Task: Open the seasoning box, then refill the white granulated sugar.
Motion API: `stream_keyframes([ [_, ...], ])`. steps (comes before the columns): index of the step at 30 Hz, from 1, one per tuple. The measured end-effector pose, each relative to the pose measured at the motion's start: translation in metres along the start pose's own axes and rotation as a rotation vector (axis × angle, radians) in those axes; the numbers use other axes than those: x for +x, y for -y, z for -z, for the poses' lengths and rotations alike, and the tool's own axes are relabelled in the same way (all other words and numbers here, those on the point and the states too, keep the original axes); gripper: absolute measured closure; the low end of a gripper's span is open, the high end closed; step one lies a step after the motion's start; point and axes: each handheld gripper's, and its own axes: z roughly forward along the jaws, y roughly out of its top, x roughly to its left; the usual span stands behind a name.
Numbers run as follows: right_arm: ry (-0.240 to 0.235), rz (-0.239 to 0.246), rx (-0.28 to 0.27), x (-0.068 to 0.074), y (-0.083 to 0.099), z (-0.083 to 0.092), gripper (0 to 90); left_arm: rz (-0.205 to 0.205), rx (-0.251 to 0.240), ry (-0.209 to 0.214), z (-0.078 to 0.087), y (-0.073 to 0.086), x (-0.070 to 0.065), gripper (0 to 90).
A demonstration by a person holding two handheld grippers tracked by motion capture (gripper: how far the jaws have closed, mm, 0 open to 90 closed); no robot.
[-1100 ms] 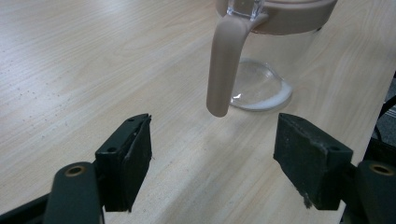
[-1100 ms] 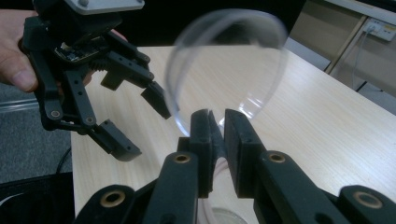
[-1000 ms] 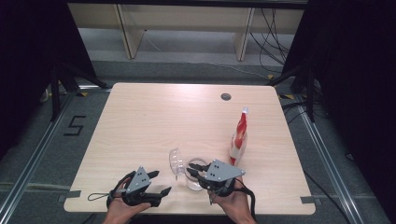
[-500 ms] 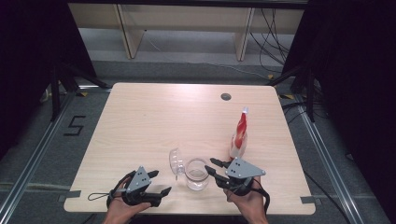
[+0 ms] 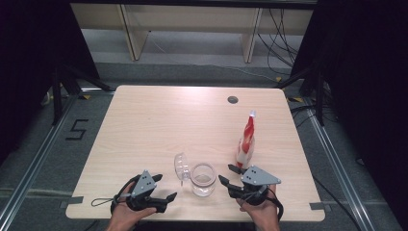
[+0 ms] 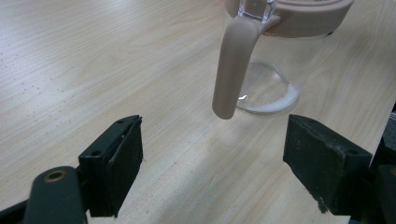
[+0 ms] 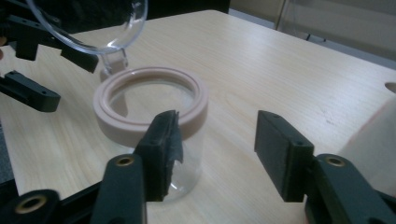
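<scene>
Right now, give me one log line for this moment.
jar: upright, lid open | left gripper: open, empty | right gripper: jaws just opening, off jar | bottle: upright behind

Between your right gripper's [image 7: 215,154] black jaws and beyond them stands the clear glass jar [image 7: 152,140] with its beige-pink rim; a red-and-white bottle [image 5: 246,141] rises on pale wood-grain table [image 5: 159,120].

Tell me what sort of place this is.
Likely a lab recording station: a bare wooden table between dark curtains, loose cables on the floor, and a taped number five beside it.
</scene>
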Motion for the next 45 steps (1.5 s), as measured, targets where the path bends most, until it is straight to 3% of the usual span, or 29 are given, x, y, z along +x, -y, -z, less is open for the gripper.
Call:
stream_keyframes([
  [1, 0.017, 0.01, -0.01, -0.002, 0.001, 0.0, 46.3, 0.0, 0.001, 0.001, 0.0, 0.0, 0.0, 19.5],
  [2, 0.009, -0.016, -0.002, -0.001, 0.002, 0.001, 45.8, 0.001, 0.003, 0.002, 0.0, 0.0, 0.0, 19.3],
  [5, 0.021, -0.033, 0.011, -0.003, 0.006, 0.004, 43.4, 0.003, 0.001, -0.002, 0.001, 0.001, -0.001, 18.9],
  [6, 0.036, -0.018, 0.002, -0.004, 0.006, 0.005, 42.8, -0.003, 0.001, -0.004, 0.002, 0.0, 0.0, 18.8],
  [7, 0.031, -0.047, 0.017, -0.003, 0.007, 0.007, 42.7, 0.0, -0.001, 0.001, 0.002, 0.0, 0.0, 18.5],
  [14, 0.065, -0.091, 0.014, -0.011, 0.014, 0.017, 41.2, 0.0, 0.008, 0.002, 0.003, 0.001, 0.001, 18.2],
  [16, 0.087, -0.099, 0.015, -0.013, 0.016, 0.02, 40.3, 0.009, -0.01, -0.002, 0.002, 0.001, 0.0, 18.2],
  [20, 0.138, -0.124, 0.019, -0.019, 0.02, 0.026, 35.9, -0.001, 0.004, -0.012, 0.002, 0.001, 0.0, 18.1],
  [21, 0.15, -0.128, 0.017, -0.021, 0.021, 0.027, 35.5, -0.023, 0.025, -0.02, 0.003, 0.0, 0.002, 18.1],
  [22, 0.157, -0.13, 0.016, -0.022, 0.021, 0.028, 34.8, 0.0, 0.002, -0.012, 0.002, 0.0, 0.0, 18.1],
  [24, 0.187, -0.129, 0.008, -0.026, 0.022, 0.03, 32.5, -0.005, -0.004, -0.01, 0.002, 0.0, 0.0, 18.1],
  [26, 0.205, -0.147, 0.009, -0.029, 0.023, 0.031, 29.6, -0.027, 0.004, -0.011, 0.002, 0.0, 0.002, 18.1],
  [28, 0.217, -0.139, 0.003, -0.031, 0.024, 0.029, 26.0, 0.001, 0.003, -0.006, 0.001, 0.001, -0.001, 18.1],
  [34, 0.287, -0.171, -0.018, -0.034, 0.022, 0.021, 21.0, -0.013, 0.011, -0.006, 0.002, 0.003, 0.001, 18.1],
  [35, 0.282, -0.143, -0.021, -0.038, 0.021, 0.018, 21.5, -0.014, 0.009, -0.005, 0.002, 0.003, 0.001, 18.1],
  [36, 0.27, -0.154, -0.029, -0.039, 0.021, 0.016, 21.6, -0.015, 0.013, -0.009, 0.002, 0.003, 0.001, 18.1],
  [37, 0.297, -0.132, -0.027, -0.041, 0.021, 0.013, 21.3, -0.013, 0.013, -0.011, 0.002, 0.003, 0.0, 18.1],
  [39, 0.274, -0.149, -0.002, -0.043, 0.021, 0.009, 22.3, -0.044, 0.014, -0.003, 0.002, 0.002, 0.001, 18.1],
  [43, 0.285, -0.149, -0.025, -0.049, 0.021, -0.001, 21.9, -0.021, 0.01, -0.006, 0.001, 0.003, 0.0, 18.1],
  [45, 0.295, -0.156, -0.016, -0.051, 0.021, -0.007, 21.0, -0.03, 0.026, -0.01, 0.001, 0.003, 0.001, 18.1],
])
